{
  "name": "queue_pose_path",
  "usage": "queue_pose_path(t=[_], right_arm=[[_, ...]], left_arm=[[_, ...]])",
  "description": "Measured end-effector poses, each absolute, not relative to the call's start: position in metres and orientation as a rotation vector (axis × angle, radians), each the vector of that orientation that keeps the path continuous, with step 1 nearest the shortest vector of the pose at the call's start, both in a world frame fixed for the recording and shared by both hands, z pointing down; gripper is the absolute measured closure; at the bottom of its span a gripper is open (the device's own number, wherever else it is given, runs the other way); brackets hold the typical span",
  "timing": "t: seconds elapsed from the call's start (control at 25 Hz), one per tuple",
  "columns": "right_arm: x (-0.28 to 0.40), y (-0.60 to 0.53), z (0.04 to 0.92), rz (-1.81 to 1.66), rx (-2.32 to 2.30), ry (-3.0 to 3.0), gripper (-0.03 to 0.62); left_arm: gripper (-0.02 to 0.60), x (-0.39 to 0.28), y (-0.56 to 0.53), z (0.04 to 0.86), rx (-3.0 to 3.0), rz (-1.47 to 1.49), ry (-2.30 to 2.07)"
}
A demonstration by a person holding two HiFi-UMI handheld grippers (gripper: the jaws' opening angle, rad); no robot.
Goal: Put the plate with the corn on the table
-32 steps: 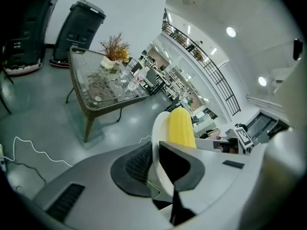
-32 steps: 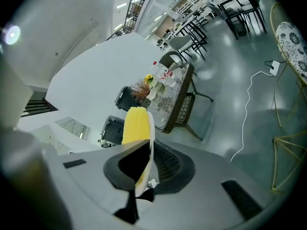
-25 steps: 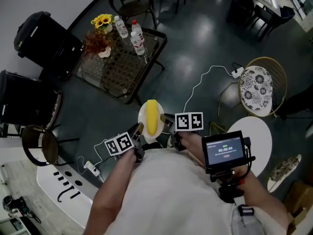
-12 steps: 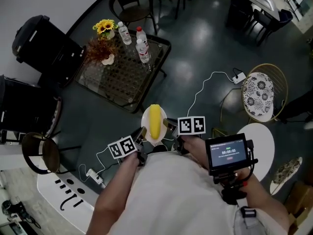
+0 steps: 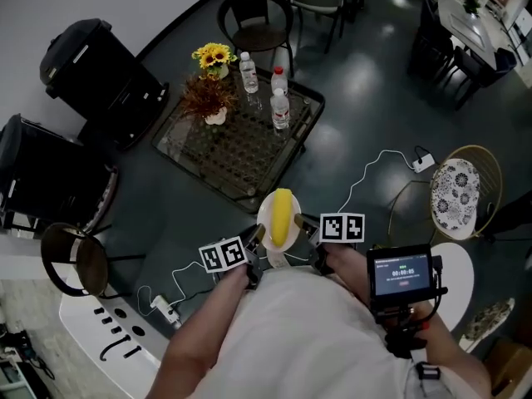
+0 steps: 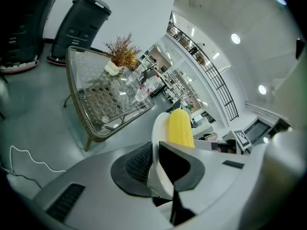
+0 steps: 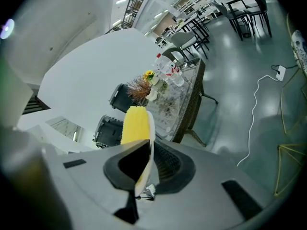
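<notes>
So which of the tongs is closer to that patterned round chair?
The right. The right tongs clamp the plate by its rim on the side toward the patterned chair; the left tongs clamp the opposite rim, farther away.

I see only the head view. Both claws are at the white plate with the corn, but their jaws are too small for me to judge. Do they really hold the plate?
Observer: Yes for the left one. In the left gripper view the left claw has its jaws closed on the rim of the plate, one pad on each face.
Operator: Thank you. And the right one?
Observer: The right gripper view shows the right claw clamped on the rim in the same way, with the plate seen edge-on between its jaws.
Operator: Is the corn near the jaws?
Observer: In the right gripper view the corn lies on the plate just beyond the jaw tips; whether it touches them I cannot tell.
</notes>
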State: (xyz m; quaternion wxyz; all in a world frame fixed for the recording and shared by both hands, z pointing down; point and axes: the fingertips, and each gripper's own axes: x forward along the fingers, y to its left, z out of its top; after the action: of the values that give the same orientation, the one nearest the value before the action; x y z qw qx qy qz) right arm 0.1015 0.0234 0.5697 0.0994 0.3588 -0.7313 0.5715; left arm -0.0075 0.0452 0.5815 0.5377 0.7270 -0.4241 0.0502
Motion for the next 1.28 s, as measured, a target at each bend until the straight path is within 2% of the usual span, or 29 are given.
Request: queue_pose_path(t=[0.6,1.28], right_arm=[[0.036,-0.015,0.563,1.653,1.006,-2.18,0.559],[-0.005,-0.045,0.571,1.606,0.84,-2.181,0.559]], left_arm=[[0.538,-0.073,0.014,0.573,1.709,0.061,-1.061],[0.538,-0.109,-0.003,0.582,1.625,0.003,-1.155]])
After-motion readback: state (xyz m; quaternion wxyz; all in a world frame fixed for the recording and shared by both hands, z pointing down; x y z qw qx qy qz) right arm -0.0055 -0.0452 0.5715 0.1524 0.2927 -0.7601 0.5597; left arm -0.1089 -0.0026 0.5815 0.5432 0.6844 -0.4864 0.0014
